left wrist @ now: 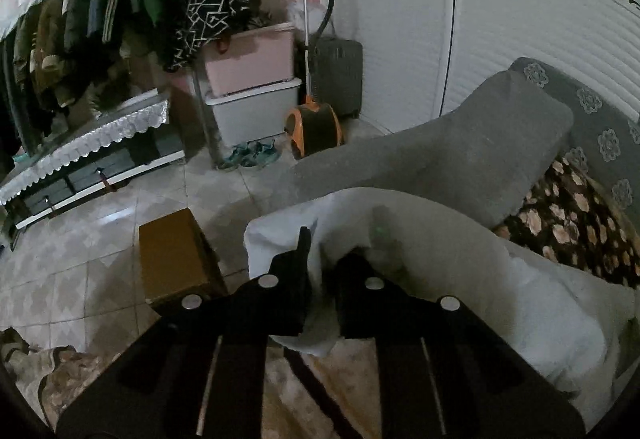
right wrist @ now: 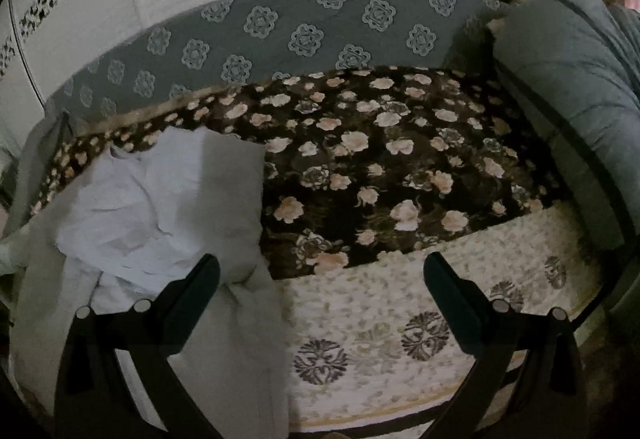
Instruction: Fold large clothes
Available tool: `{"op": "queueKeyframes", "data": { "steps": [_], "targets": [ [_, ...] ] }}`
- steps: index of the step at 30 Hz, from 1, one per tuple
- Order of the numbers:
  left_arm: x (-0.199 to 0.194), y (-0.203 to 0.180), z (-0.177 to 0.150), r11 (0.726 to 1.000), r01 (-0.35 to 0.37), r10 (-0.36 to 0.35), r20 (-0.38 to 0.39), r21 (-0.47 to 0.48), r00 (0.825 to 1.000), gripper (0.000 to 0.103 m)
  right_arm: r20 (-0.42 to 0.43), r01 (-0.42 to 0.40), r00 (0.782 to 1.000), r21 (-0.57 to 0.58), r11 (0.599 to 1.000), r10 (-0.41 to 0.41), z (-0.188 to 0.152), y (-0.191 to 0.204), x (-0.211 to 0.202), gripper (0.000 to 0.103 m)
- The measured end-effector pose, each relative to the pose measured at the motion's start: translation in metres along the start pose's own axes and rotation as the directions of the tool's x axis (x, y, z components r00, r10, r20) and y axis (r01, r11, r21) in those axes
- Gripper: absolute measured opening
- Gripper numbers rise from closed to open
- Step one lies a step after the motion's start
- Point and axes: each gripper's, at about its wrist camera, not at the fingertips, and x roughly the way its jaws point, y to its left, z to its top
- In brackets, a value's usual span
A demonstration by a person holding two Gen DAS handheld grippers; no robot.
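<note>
Gripping, left tongs: the jaws were nearly closed on a bunched fold of the white garment, lifted so the cloth draped over and in front of the fingers; a held edge can be carried across for a fold.
Right tongs: jaws were spread wide and held nothing; they hovered over the pale patterned bedspread, with the left finger at the cloth's near edge, probably ready to take a second corner.
Garment position: in the right wrist view the white garment lay rumpled on the left part of the bed, partly over the dark floral blanket, with one strip trailing down toward the camera.
Fold progress: judged early, since the cloth was still crumpled rather than flat.
Bed surroundings: a grey bolster lay beyond the garment, and a grey medallion-print cover ran along the far side.
Room beyond: a cardboard box stood on the tiled floor, well apart from the work.
</note>
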Motion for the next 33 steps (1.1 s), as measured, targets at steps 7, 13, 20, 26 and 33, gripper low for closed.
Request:
{"op": "queueKeyframes", "data": {
  "steps": [7, 13, 20, 26, 33],
  "targets": [
    [-0.006, -0.006, 0.039, 0.995, 0.056, -0.066, 0.120, 0.086, 0.991, 0.009, -0.007, 0.038, 0.999, 0.002, 0.999, -0.038, 0.003, 0.000, 0.004, 0.101],
    [-0.083, -0.060, 0.069, 0.960, 0.240, -0.272, 0.282, 0.143, 0.920, 0.009, 0.015, 0.028, 1.000, -0.042, 0.999, -0.028, 0.009, 0.016, 0.005, 0.101],
    [-0.191, -0.164, 0.046, 0.820, 0.516, -0.570, 0.275, 0.247, 0.774, 0.009, 0.072, 0.036, 0.997, -0.081, 0.996, -0.030, 0.014, 0.026, -0.001, 0.101],
    [-0.257, -0.285, -0.023, 0.617, 0.692, -0.765, 0.080, 0.373, 0.639, 0.009, 0.098, 0.007, 0.995, -0.007, 1.000, -0.006, 0.022, 0.010, -0.011, 0.101],
    [-0.320, -0.398, -0.159, 0.347, 0.772, -0.819, -0.229, 0.533, 0.527, 0.008, 0.149, -0.032, 0.989, 0.114, 0.993, 0.015, 0.027, -0.022, -0.027, 0.101]
  ]
}}
